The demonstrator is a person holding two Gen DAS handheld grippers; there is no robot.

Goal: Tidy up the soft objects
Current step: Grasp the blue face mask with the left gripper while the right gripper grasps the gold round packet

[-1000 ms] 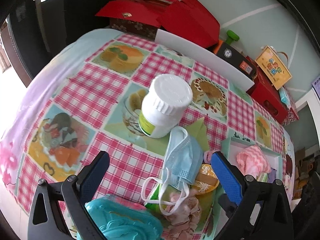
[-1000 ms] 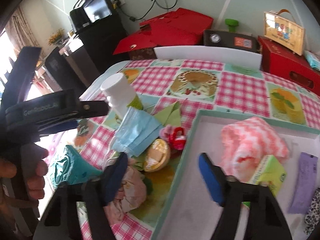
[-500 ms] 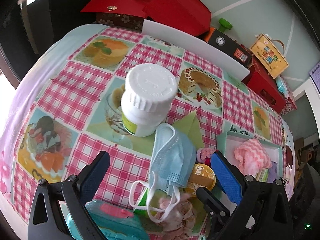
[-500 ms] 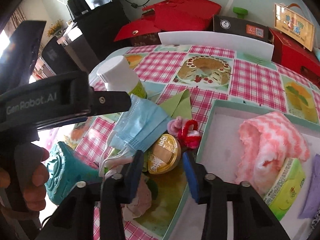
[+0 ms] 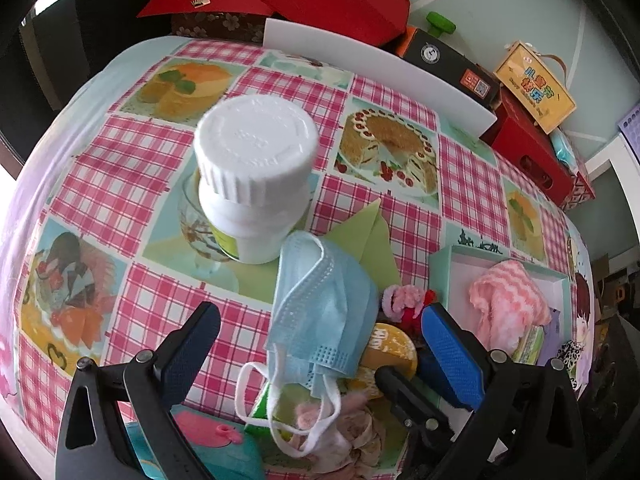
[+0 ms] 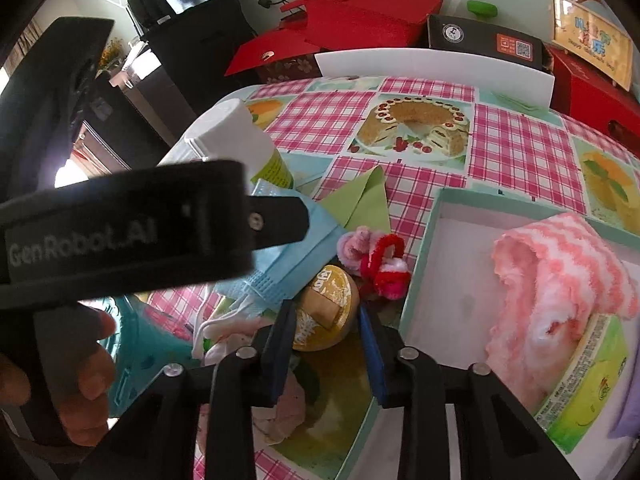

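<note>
A light blue face mask (image 5: pixel 320 312) lies crumpled on the checked tablecloth, leaning on a white bottle (image 5: pixel 256 184). My left gripper (image 5: pixel 320 340) hangs open just above it, its blue pads to either side of the mask and clear of it. A yellow round item (image 6: pixel 324 312) sits beside the mask, with a pink and red fuzzy toy (image 6: pixel 376 264) behind it. My right gripper (image 6: pixel 326 344) is closing on the yellow item, and its pads meet the item's sides. A pale pink cloth (image 5: pixel 352 428) lies under the mask's ear loops.
An open mint box (image 6: pixel 424 248) on the right holds a pink-and-white fluffy cloth (image 6: pixel 560 280) and a green tissue pack (image 6: pixel 584 380). A teal case (image 5: pixel 224 452) lies near left. A green paper (image 5: pixel 372 232) lies behind the mask. A hand (image 6: pixel 80 380) grips the left tool.
The right jaws have narrowed from wide apart to the sides of the yellow item and sunk toward it. The left gripper has drifted lower and closer over the mask, still open.
</note>
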